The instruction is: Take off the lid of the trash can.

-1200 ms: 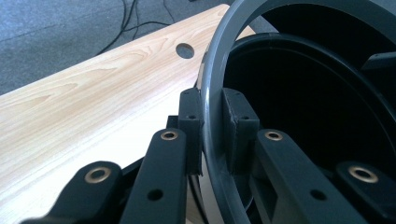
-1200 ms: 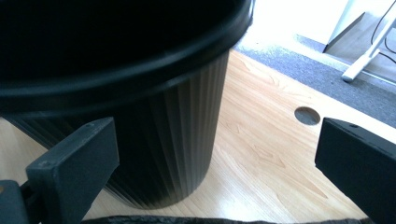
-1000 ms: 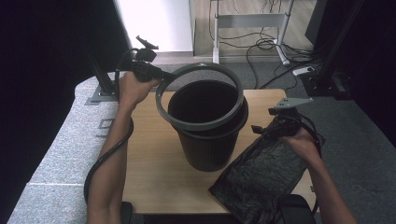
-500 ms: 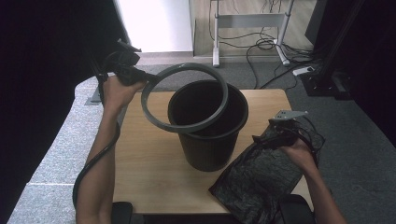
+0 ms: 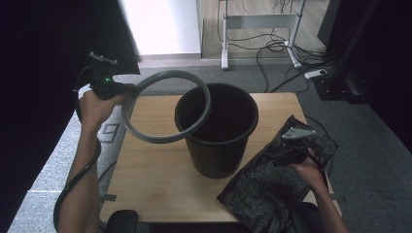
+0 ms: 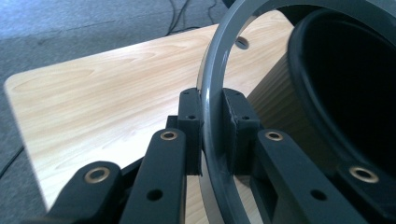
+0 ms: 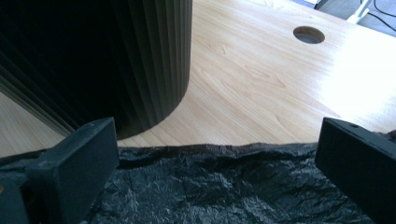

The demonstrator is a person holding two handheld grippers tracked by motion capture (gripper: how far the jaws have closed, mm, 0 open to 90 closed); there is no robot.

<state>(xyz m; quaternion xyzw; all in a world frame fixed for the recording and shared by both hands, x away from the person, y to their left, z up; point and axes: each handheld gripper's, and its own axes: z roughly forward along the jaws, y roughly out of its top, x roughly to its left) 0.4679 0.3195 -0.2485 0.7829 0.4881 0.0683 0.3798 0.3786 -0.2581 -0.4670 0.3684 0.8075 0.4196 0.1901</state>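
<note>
My left gripper [image 5: 119,89] is clamped on the grey plastic ring [image 5: 165,107]. In the left gripper view the two pads [image 6: 191,116] press the ring's band [image 6: 215,93] from both sides, no gap, jaws nearly closed around the thin wall. The ring is held in the air, tilted, over the left part of the wooden table [image 5: 145,165]; its far-right arc overlaps the rim of the black ribbed bin [image 5: 216,126] in the high view. I can't tell whether ring and bin rim are touching or just lined up from that angle. In the left gripper view the bin's dark mouth [image 6: 345,79] sits just beside the ring on the right.

My right gripper [image 5: 286,154] is low, at the front right of the table, over the black plastic bag [image 5: 267,189]. Its jaws stand wide apart; in the right gripper view the two pads [image 7: 79,158] sit at the far left and far right edges with the crinkled bag [image 7: 224,186] spread between and below them. Pads not pinching the bag; whether the tips rest on the plastic I can't tell. The bag lies flat, crumpled, partly hanging over the table's right front corner, its near edge just beside the bin's base [image 7: 140,70].

The bin stands upright mid-table, empty as far as I can see into it. The table has a round cable hole [image 7: 308,34] beyond the bag.
</note>
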